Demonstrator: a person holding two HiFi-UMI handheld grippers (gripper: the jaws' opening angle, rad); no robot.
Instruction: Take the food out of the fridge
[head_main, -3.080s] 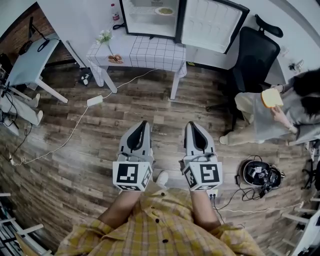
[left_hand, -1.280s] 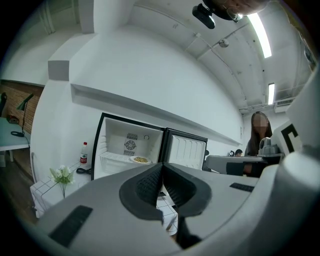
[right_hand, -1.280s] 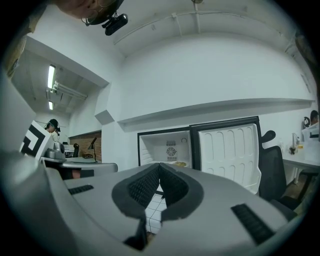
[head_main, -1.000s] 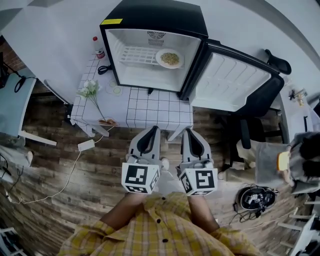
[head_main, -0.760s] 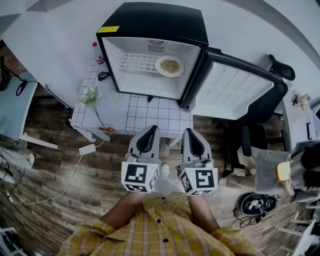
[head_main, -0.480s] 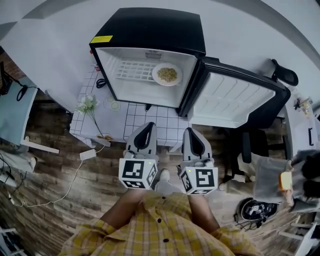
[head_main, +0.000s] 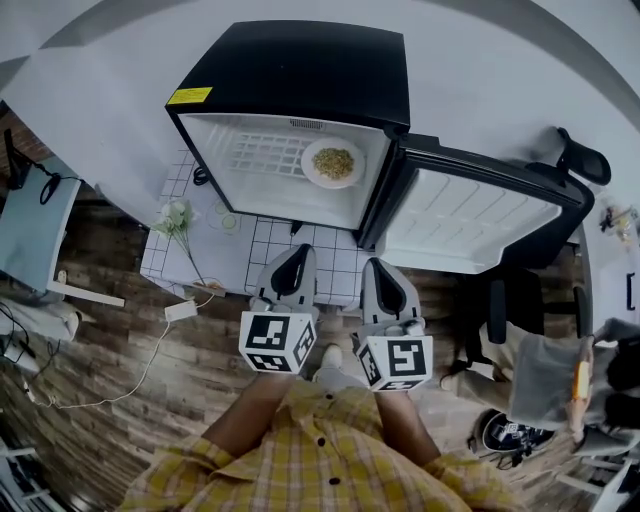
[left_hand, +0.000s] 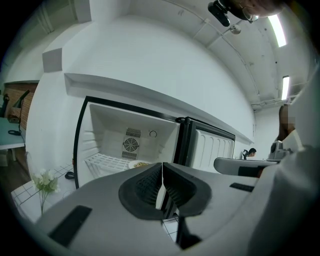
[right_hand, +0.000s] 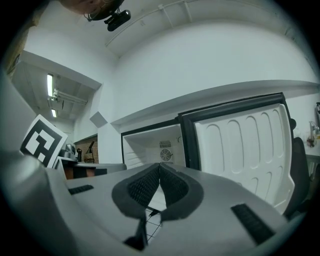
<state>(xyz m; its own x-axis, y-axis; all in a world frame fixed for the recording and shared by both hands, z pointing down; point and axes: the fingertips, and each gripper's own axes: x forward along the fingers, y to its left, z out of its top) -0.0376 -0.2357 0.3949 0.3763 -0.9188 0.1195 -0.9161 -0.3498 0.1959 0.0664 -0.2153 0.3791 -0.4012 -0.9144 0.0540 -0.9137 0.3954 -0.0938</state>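
Black fridge (head_main: 300, 70): looms larger and closer in the head view than a second ago, with its door (head_main: 480, 215) swung fully open to the right.
Change: the person has walked up to the checked table (head_main: 262, 240) that carries the fridge; both grippers now hang over its front edge.
Meaning for the task: the approach looks almost finished, but the reach into the fridge has not yet begun and nothing is lifted.
Food: a plate (head_main: 333, 162) of yellowish food sits at the right end of the wire shelf (head_main: 262, 155) inside the fridge, untouched and well apart from both grippers.
Left gripper (head_main: 296, 256): jaws pressed together, clenched on nothing.
Right gripper (head_main: 379, 268): jaws also closed tight and empty; either must spread before it can take the plate.
Count, fridge: one, with one door and one wire shelf.
Count, food: one plate, and no other dish is seen inside.
Count, grippers: two, side by side.
Count, extras: one sprig of white flowers (head_main: 178, 214) at the table's left edge.
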